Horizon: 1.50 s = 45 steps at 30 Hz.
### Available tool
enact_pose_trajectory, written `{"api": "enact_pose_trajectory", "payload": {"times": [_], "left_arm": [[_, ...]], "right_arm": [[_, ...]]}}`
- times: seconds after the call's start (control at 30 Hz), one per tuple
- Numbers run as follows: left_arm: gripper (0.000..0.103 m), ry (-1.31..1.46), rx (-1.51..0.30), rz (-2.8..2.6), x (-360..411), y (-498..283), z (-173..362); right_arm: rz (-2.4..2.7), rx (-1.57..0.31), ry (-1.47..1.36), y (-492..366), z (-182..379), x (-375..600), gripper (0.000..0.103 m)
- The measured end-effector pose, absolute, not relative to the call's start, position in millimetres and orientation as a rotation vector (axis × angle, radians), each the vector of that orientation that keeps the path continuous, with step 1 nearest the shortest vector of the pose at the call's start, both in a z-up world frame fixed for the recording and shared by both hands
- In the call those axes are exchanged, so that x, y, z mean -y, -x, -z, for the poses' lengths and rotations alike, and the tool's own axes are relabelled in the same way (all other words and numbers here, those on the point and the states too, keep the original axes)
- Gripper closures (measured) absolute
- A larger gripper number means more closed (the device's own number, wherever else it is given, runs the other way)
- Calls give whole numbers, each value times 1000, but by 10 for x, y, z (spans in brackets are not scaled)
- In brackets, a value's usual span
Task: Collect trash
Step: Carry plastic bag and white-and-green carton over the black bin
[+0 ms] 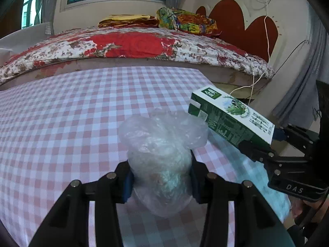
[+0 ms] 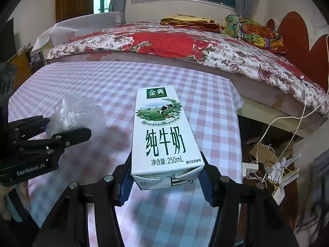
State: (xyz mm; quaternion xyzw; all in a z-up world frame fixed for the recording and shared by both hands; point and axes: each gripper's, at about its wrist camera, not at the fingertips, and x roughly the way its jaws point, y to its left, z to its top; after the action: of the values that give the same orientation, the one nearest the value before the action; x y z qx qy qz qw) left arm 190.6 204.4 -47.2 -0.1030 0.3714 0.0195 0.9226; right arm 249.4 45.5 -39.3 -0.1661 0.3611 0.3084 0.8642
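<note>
My left gripper (image 1: 161,177) is shut on a crumpled clear plastic bag (image 1: 162,144), held just above the pink checked tablecloth (image 1: 72,113). My right gripper (image 2: 165,177) is shut on a white and green 250 mL milk carton (image 2: 164,131), held lengthwise above the same cloth. In the left wrist view the carton (image 1: 230,115) and the right gripper (image 1: 275,144) are at the right, close beside the bag. In the right wrist view the bag (image 2: 76,115) and the left gripper (image 2: 61,133) are at the left.
A bed with a red floral quilt (image 2: 174,41) runs along the table's far edge, with folded blankets (image 1: 185,20) on it. Right of the table, white cables, cardboard and papers (image 2: 271,158) lie on the floor. The table's right edge (image 2: 238,123) is near the carton.
</note>
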Motion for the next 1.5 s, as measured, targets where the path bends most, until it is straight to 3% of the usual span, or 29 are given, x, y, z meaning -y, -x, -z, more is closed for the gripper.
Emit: {"api": "enact_pose_trajectory", "payload": {"times": [0.63, 1.5], "left_arm": [[57, 253, -678, 36, -1666, -1183, 124], [57, 137, -741, 314, -300, -1297, 243]], "right_arm": [[-585, -664, 270, -1545, -44, 307, 46], [-319, -677, 164, -1174, 2, 1782, 46]]}}
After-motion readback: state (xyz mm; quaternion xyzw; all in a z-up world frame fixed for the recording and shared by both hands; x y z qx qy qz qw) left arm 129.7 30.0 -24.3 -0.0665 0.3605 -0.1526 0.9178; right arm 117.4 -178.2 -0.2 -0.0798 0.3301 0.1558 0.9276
